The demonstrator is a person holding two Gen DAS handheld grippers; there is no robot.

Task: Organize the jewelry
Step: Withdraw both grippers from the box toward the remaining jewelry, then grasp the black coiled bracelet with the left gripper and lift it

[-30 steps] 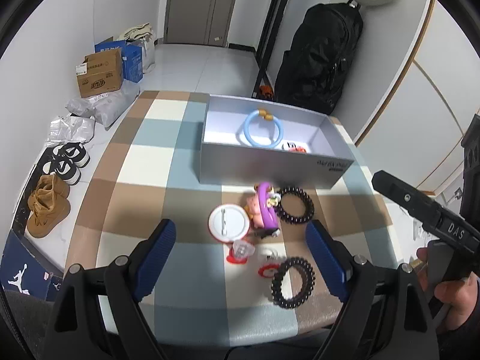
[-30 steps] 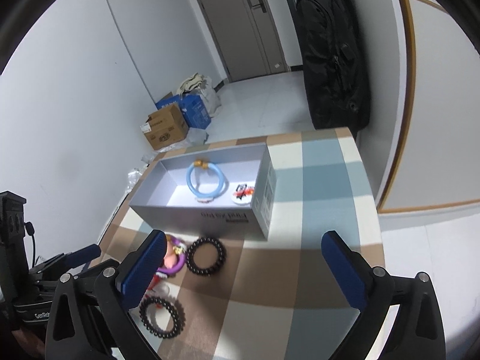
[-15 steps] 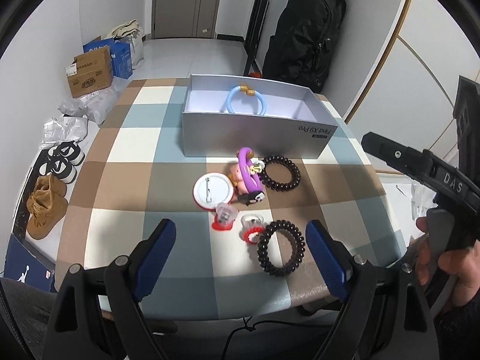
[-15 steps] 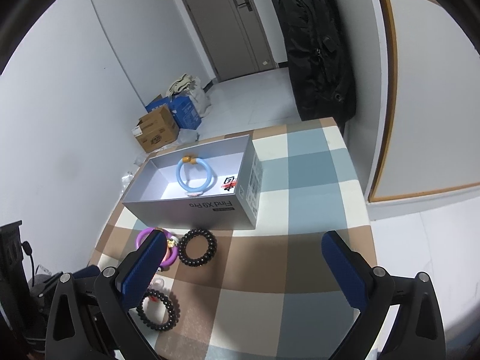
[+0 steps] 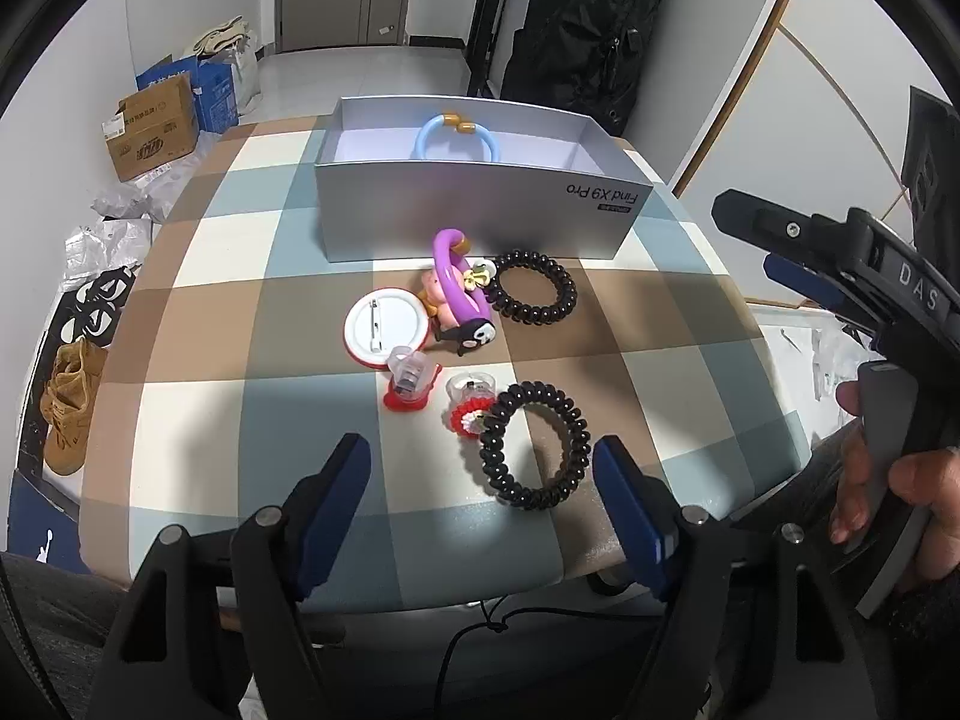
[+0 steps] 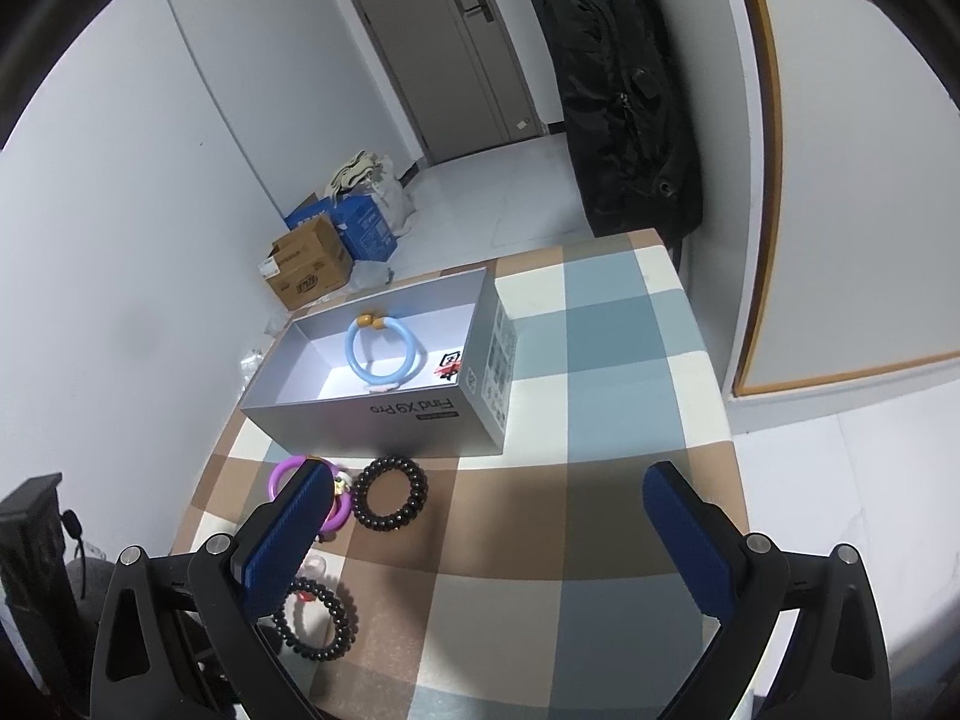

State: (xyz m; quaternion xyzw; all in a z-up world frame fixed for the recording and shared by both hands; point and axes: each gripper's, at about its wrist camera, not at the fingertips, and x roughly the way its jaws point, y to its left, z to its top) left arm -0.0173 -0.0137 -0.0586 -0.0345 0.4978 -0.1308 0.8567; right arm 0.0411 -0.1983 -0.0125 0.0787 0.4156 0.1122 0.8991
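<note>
A grey open box [image 5: 480, 204] stands on the checked table with a blue bracelet [image 5: 456, 132] inside. In front of it lie a purple bracelet [image 5: 450, 276], a black coil ring [image 5: 534, 297], a white round badge [image 5: 387, 330], two red-and-clear rings [image 5: 411, 387] and a second black coil ring [image 5: 531, 444]. My left gripper [image 5: 477, 465] hovers low over that nearer coil ring; its jaws are closing and press on nothing. My right gripper [image 6: 486, 486] stands open and empty over the table, right of the far coil ring [image 6: 390, 495].
A hand [image 5: 870, 480] holds the right gripper's handle at the table's right edge. A small badge [image 6: 450, 366] lies in the box's right end. Cardboard boxes [image 5: 156, 126], shoes [image 5: 66, 402] and bags sit on the floor left; a black backpack [image 6: 624, 90] stands behind.
The left gripper has come down and closer to the jewelry, and its jaws have narrowed. The right gripper has stayed about where it was, still open.
</note>
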